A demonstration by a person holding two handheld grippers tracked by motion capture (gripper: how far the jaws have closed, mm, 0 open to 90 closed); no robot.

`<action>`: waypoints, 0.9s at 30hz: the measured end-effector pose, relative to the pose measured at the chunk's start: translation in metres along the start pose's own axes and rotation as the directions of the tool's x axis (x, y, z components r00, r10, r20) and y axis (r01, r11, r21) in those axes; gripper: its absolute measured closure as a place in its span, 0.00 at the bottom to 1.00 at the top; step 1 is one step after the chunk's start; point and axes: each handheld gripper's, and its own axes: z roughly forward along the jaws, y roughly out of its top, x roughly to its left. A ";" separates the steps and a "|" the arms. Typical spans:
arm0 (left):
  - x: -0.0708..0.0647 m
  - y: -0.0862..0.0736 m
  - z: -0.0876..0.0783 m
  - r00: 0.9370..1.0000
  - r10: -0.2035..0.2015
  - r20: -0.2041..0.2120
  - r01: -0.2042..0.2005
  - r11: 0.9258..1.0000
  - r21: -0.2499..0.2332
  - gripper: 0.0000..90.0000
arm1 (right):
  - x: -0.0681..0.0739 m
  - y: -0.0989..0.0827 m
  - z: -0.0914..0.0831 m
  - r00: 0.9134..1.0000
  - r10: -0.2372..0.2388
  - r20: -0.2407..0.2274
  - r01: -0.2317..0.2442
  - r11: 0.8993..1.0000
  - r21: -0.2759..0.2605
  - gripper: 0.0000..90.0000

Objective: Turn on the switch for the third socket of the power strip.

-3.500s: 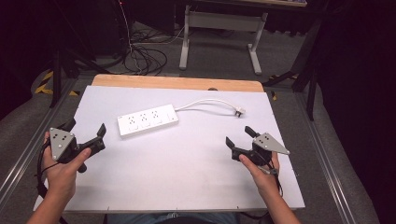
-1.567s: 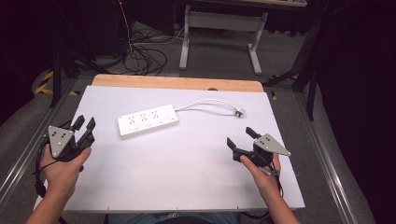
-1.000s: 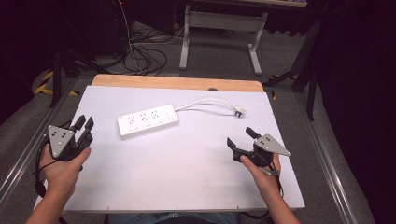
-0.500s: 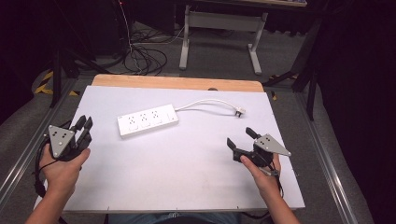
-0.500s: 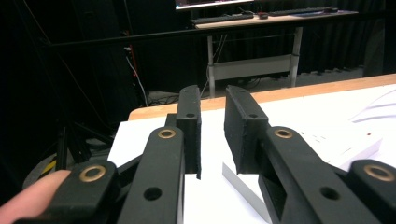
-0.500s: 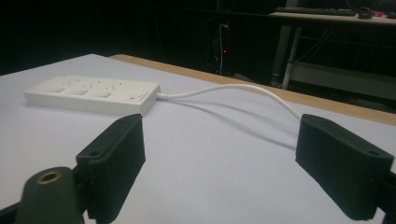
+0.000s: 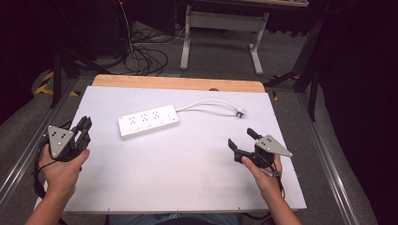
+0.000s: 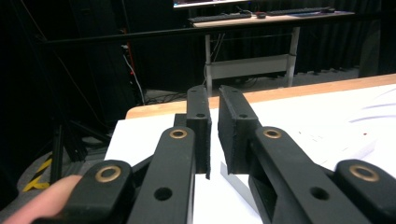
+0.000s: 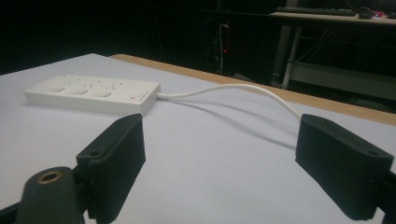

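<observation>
Since the left gripper [image 7: 84,127] is nearly closed and the right gripper [image 7: 243,138] wide, I'd grab the rigid, light-looking white plastic power strip [image 7: 148,121] across its narrow sides.

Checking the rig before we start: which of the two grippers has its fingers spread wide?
The right gripper: its fingers stand far apart over the white table, whereas the left gripper has its fingers nearly together.

No text, label, brand, number or sign can be read anywhere. The white plastic power strip [image 7: 148,121] on the white table top [image 7: 187,164] carries small markings beside its sockets, but they are too small and blurred to make out.
</observation>
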 end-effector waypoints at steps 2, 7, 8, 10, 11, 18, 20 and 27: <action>0.001 0.000 0.000 1.000 -0.002 0.001 0.002 1.000 -0.001 0.93 | 0.000 0.000 0.000 1.000 0.000 -0.001 0.000 1.000 0.000 0.18; 0.001 0.000 0.000 1.000 -0.001 0.000 0.001 1.000 0.002 0.94 | 0.000 0.000 0.000 1.000 0.000 -0.001 0.000 1.000 0.001 0.18; 0.001 0.000 0.000 1.000 -0.001 0.000 0.001 1.000 0.002 0.94 | 0.000 0.000 0.000 1.000 0.001 -0.001 -0.001 1.000 0.000 0.18; 0.001 0.000 0.000 1.000 0.001 -0.001 -0.001 1.000 -0.002 0.95 | 0.000 0.000 0.000 1.000 0.001 -0.001 -0.001 1.000 0.001 0.18; 0.001 0.000 0.000 1.000 0.002 -0.002 -0.002 1.000 -0.002 0.95 | 0.000 0.000 0.000 1.000 0.001 -0.002 -0.001 1.000 0.001 0.18; 0.004 0.001 -0.001 0.999 -0.011 0.033 0.010 1.000 0.004 1.00 | 0.000 0.000 0.000 1.000 0.004 -0.001 -0.004 1.000 0.001 0.18; 0.005 0.002 0.000 0.999 -0.015 0.039 0.014 1.000 0.004 1.00 | 0.000 0.000 0.000 1.000 0.001 -0.001 -0.001 1.000 0.000 0.18; 0.006 0.002 0.002 0.999 -0.037 0.036 0.037 0.999 0.009 1.00 | 0.000 0.000 0.000 1.000 0.000 -0.001 0.000 1.000 0.002 0.18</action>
